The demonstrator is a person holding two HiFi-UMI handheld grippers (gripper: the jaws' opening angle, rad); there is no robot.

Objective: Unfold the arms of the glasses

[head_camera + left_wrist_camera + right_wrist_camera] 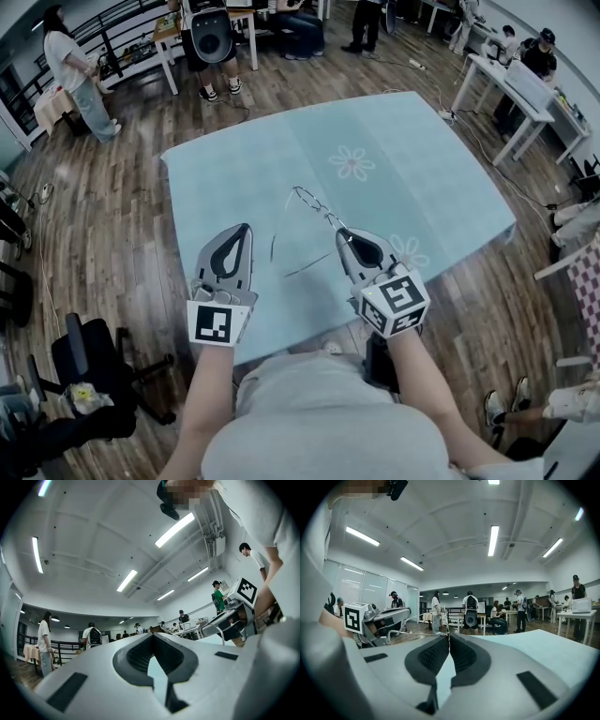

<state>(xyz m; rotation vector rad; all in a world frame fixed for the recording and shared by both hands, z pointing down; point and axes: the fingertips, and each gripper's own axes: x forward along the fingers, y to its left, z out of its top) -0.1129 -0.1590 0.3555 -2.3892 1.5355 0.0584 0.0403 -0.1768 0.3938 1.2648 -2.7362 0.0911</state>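
Note:
The thin wire-framed glasses [311, 201] hang over the light blue tablecloth [394, 141], lifted off it. My right gripper [342, 232] is shut on one end of the frame; in the right gripper view a fine wire of the glasses [448, 626] rises from between the closed tips of the right gripper [448, 637]. One slender arm [273, 246] dangles down and left of the frame. My left gripper [247, 228] is shut on nothing, a short way left of that arm and apart from it. The left gripper [152, 637] shows no glasses at its tips in its own view.
The table's near edge [281, 342] lies just under both grippers, against the person's body. A flower print [352, 162] marks the cloth. Office chairs [89, 361] stand at the left on the wooden floor. A speaker [212, 34], white desks [511, 89] and several people are at the room's edges.

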